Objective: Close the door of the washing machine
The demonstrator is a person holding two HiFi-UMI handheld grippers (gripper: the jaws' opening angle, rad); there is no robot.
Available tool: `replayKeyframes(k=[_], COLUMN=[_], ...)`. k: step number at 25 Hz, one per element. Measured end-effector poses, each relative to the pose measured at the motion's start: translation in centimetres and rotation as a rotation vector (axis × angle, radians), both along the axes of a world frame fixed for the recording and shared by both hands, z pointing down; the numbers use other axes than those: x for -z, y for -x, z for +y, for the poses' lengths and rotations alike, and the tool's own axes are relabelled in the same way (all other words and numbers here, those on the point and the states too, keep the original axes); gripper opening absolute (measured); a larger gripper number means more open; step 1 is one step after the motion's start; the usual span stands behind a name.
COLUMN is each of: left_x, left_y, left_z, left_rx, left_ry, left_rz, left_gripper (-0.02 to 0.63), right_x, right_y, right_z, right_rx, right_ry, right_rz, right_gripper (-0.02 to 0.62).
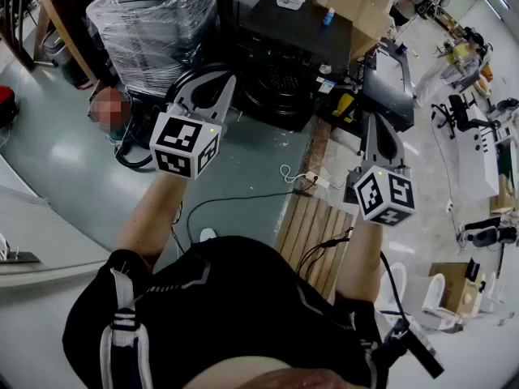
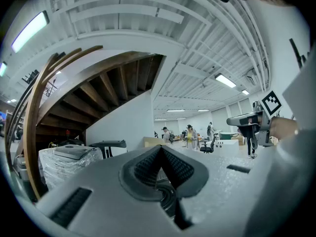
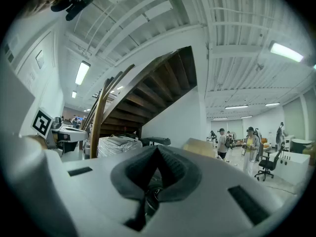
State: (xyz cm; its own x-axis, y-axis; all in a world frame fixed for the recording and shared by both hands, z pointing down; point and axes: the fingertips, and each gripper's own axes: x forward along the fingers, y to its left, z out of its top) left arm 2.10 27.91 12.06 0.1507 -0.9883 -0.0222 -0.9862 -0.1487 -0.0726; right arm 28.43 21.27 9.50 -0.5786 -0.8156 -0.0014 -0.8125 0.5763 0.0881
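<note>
Left tongs (image 1: 224, 82) and right tongs (image 1: 375, 121) both closed on nothing, held level side by side, likely staged for pushing. Washing machine (image 1: 280, 79) sits just ahead between them, door apparently open.

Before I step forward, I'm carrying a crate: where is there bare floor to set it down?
Bare: the grey-green floor at left, bordered by the plastic-wrapped machine and the wooden pallet. Crowded: straight ahead, around the black machine and cardboard box; a cable crosses near the pallet.
</note>
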Motion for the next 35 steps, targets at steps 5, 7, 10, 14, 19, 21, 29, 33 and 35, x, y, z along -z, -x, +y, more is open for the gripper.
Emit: replayKeyframes(k=[5, 7, 10, 14, 19, 21, 29, 33, 35], left_x=[0.7, 0.7, 0.6, 0.7, 0.4, 0.1, -1.3, -2.6, -3.4], left_y=[0.8, 1.2, 1.7, 2.1, 4.8, 6.5, 13.2, 15.2, 16.2], left_z=[0.1, 0.2, 0.4, 0.6, 1.8, 2.3, 3.3, 2.3, 1.2], left_rx=[-0.024, -0.018, -0.004, 0.006, 0.038, 0.045, 0.029, 0.024, 0.027], left_ry=[-0.014, -0.009, -0.009, -0.007, -0.008, -0.005, 0.008, 0.013, 0.011], left_rz=[0.048, 0.061, 0.057, 0.047, 0.031, 0.029, -0.006, -0.003, -0.005], left_gripper=[0.003, 0.003, 0.003, 0.003, 0.003, 0.003, 0.003, 0.003, 0.003], right_x=[0.6, 0.5, 0.6, 1.2, 0.5, -0.2, -2.2, -3.2, -3.3], right_y=[0.9, 1.0, 1.0, 1.0, 3.9, 5.9, 13.8, 16.6, 17.7], right_z=[0.0, 0.1, 0.2, 0.2, 0.1, 0.4, 1.4, 0.5, -0.8], right_rx=[0.007, 0.006, 0.001, 0.003, 0.026, 0.039, 0.074, 0.088, 0.093], right_ry=[-0.01, -0.012, -0.009, -0.021, 0.003, 0.016, 0.043, 0.044, 0.028], right_rz=[0.0, 0.006, -0.016, -0.044, -0.042, -0.045, 0.0, 0.026, 0.008], right_gripper=[0.003, 0.003, 0.003, 0.005, 0.005, 0.005, 0.005, 0.005, 0.005])
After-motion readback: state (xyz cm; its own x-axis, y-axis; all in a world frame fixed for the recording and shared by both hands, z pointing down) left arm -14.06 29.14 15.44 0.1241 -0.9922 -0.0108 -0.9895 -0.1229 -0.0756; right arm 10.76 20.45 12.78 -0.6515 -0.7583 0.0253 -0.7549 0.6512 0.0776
